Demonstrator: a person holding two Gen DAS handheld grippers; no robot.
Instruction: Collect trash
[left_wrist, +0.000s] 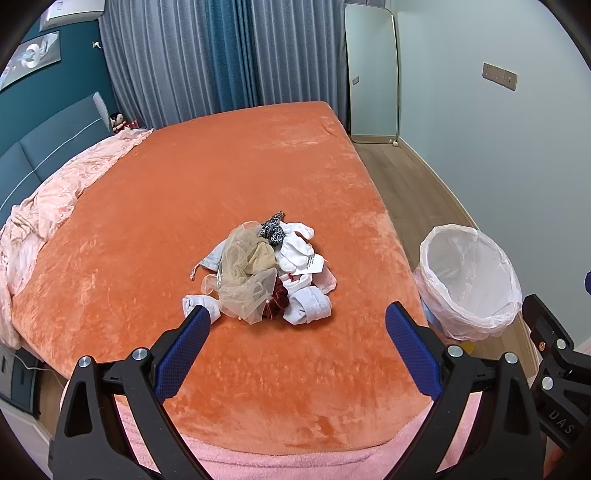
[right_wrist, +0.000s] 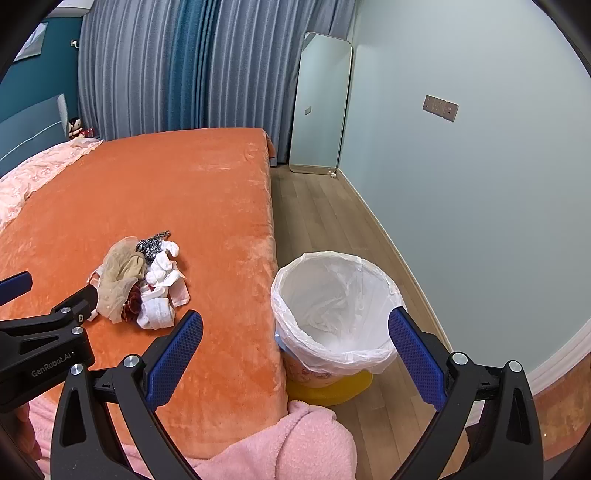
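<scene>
A bed (left_wrist: 229, 177) with an orange blanket fills most of the left wrist view, which alone shows the blue headboard (left_wrist: 44, 147) and the full stretch of crumpled pink quilt (left_wrist: 55, 199) along the bed's left side. The right wrist view gives up that side and shows more of the pale wall (right_wrist: 480, 184), the wooden floor (right_wrist: 332, 221) and the tall mirror (right_wrist: 319, 103) leaning in the corner.

The bin (right_wrist: 332, 306), lined with a white plastic bag, stands on the floor right against the bed's near right edge. Only the right wrist view shows its yellow base and the inside of the liner; the left wrist view catches just its liner and rim (left_wrist: 469, 280).

The trash pile (left_wrist: 266, 273) lies on the blanket near the foot of the bed: white socks, beige netting, a dark red piece, a leopard-print scrap and a paper tag, best seen from the left.

The left claw (left_wrist: 297, 314) is spread wide with nothing between its blue pads, just short of the pile. The right claw (right_wrist: 295, 317) is equally wide and empty, framing the bin.
</scene>
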